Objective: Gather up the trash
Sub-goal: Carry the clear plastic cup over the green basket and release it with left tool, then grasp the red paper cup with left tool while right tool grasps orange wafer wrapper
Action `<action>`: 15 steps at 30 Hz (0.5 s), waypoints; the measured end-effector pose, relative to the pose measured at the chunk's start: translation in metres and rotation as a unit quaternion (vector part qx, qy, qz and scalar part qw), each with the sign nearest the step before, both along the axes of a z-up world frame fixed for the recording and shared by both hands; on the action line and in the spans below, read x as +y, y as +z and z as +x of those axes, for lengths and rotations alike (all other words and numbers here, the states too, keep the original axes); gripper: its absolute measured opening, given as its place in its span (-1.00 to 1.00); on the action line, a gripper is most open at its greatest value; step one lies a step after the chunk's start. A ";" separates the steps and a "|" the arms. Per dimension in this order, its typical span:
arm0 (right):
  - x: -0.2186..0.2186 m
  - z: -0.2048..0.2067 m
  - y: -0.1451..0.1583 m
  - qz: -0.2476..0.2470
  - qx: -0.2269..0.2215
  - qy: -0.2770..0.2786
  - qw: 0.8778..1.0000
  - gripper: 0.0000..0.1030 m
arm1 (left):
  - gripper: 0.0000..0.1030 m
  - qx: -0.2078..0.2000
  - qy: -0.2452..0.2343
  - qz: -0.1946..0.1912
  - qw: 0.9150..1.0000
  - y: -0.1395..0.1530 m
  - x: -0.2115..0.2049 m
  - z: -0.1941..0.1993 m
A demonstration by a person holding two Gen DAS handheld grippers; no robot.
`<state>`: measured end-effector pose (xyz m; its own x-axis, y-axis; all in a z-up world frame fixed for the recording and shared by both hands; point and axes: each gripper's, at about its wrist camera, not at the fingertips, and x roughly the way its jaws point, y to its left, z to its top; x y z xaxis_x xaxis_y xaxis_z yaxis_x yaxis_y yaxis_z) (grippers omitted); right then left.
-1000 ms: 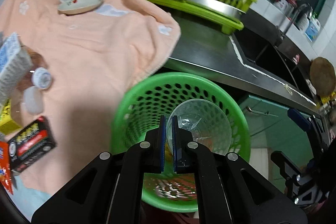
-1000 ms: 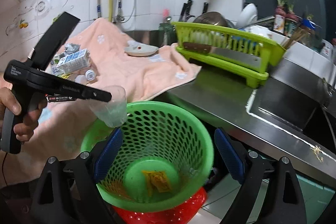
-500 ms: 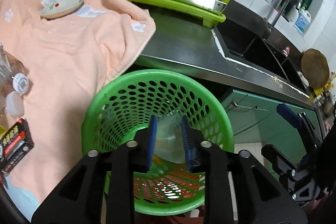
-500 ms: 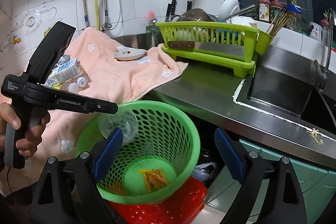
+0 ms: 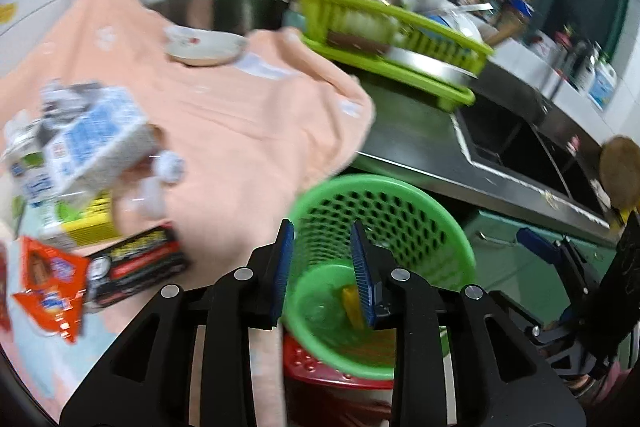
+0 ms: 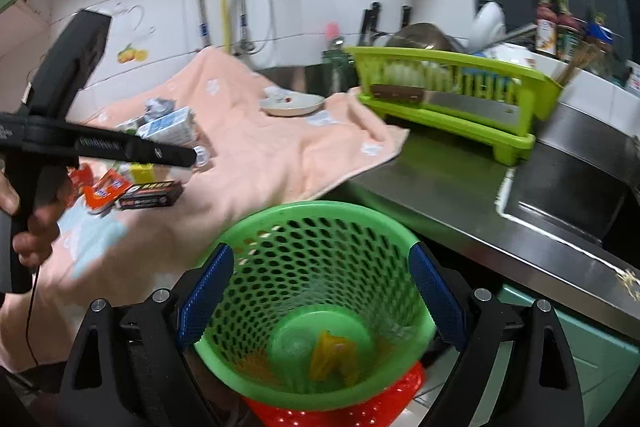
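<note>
The round green perforated plastic basket [image 6: 316, 291] stands upright, mouth up, on a red one, holding a clear plastic cup [image 6: 294, 341] and a yellow wrapper [image 6: 332, 353]. The left gripper [image 5: 322, 263], tilted downward, is opening with nothing between its jaws. The right gripper [image 6: 320, 301] hangs spread wide, empty, over the basket.

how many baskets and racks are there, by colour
green basket: 1
red basket, under the green one: 1
lime dish rack: 1
total: 3
</note>
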<state>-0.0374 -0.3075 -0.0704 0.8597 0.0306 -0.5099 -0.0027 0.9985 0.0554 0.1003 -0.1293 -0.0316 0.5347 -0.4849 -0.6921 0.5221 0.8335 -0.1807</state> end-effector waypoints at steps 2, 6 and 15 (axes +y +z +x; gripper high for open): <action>0.012 0.008 0.002 -0.002 0.003 0.022 1.000 0.67 | -0.42 -0.010 0.020 0.006 1.000 0.004 0.016 0.000; 0.037 0.021 0.007 -0.011 0.005 0.058 0.998 0.67 | -0.34 -0.019 0.063 0.015 0.998 0.009 0.055 0.003; 0.089 0.059 0.013 0.007 0.027 0.150 0.988 0.67 | -0.20 -0.020 0.163 0.035 0.986 -0.001 0.150 0.015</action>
